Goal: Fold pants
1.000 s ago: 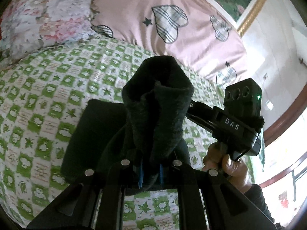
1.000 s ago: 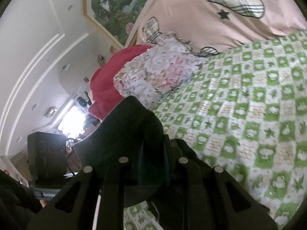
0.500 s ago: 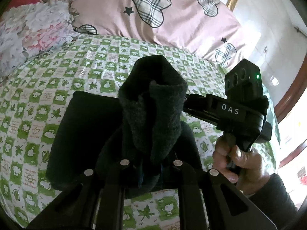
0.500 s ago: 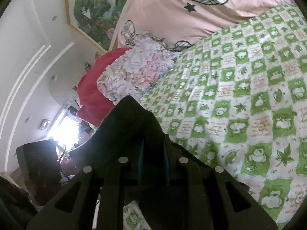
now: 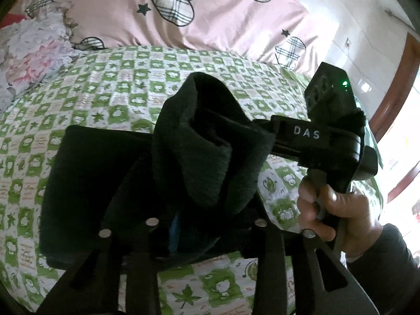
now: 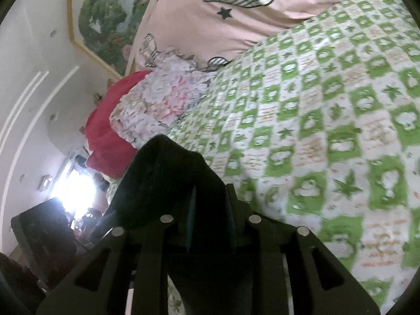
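The dark pants (image 5: 86,183) lie partly folded on the green-and-white checked bedspread (image 5: 126,89). My left gripper (image 5: 202,225) is shut on a bunched edge of the pants and holds it up over the flat part. My right gripper (image 6: 210,210) is also shut on the pants (image 6: 162,178), which rise in a peak between its fingers. In the left wrist view the right gripper's body (image 5: 325,136), marked DAS, sits just right of the lifted cloth, held by a hand.
A pink quilt with plaid hearts (image 5: 183,13) lies at the head of the bed. A floral pillow (image 6: 162,99) and a red cushion (image 6: 105,131) sit to the left. A wall and a wooden door frame (image 5: 393,78) are on the right.
Both grippers have moved forward and down toward the bedspread with the pants' edge still held. The flat part of the pants now lies closer below the left gripper.
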Demonstrator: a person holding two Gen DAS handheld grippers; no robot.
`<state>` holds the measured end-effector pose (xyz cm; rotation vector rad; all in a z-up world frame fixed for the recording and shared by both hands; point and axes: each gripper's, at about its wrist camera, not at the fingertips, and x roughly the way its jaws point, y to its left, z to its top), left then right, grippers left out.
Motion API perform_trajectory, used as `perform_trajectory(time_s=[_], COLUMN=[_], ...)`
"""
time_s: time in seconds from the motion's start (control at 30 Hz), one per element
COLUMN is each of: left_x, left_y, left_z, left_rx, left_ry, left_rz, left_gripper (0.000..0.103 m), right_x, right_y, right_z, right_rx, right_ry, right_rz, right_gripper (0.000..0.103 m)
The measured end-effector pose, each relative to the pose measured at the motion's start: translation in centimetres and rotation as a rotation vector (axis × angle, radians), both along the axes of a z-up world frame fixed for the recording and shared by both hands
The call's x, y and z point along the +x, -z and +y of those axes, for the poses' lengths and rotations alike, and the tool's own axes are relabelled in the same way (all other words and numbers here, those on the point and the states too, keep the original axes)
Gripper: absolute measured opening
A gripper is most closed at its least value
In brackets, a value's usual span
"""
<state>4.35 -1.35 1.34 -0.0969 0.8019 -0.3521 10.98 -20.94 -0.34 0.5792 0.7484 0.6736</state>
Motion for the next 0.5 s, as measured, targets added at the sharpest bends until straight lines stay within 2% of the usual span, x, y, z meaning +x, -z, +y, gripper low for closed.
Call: perform_trajectory(time_s=[0.03, 0.17, 0.23, 0.3, 0.37, 0.4, 0.47, 0.5], left_x=[0.0, -0.3, -0.6, -0.9, -1.1, -1.2, -1.5, -1.6], left_y=[0.1, 0.2, 0.2, 0.2, 0.0, -0.2, -0.5, -0.7], left_z=[-0.2, -0.9, -1.2, -1.3, -1.2, -1.0, -0.6, -0.3], left_rx=[-0.001, 0.001, 0.008, -0.003, -0.014, -0.021, -0.038, -0.051], left_ry=[0.008, 0.043, 0.049, 0.065, 0.076, 0.079, 0.082, 0.082], left_rz=[0.002, 0.0, -0.005, -0.003, -0.002, -0.004, -0.008, -0.01], left_gripper=[0.039, 0.057, 0.06, 0.065, 0.066, 0.067, 0.07, 0.071], right_x=[0.0, -1.1, -1.6, -2.2, -2.7, -2.9, -3.5, -3.8], right_y=[-0.1, -0.6, -0.7, -0.9, -1.1, -1.2, -1.5, -1.7], right_z=[-0.2, -1.8, -2.4, -3.0, -3.3, -3.4, -3.4, -3.4], right_rx=[-0.009, -0.025, -0.014, -0.014, -0.012, -0.008, 0.002, 0.01], right_ry=[0.013, 0.08, 0.105, 0.147, 0.172, 0.18, 0.195, 0.197], right_rz=[0.002, 0.005, 0.006, 0.013, 0.016, 0.016, 0.016, 0.011], right_gripper=[0.025, 0.025, 0.025, 0.034, 0.048, 0.051, 0.065, 0.067])
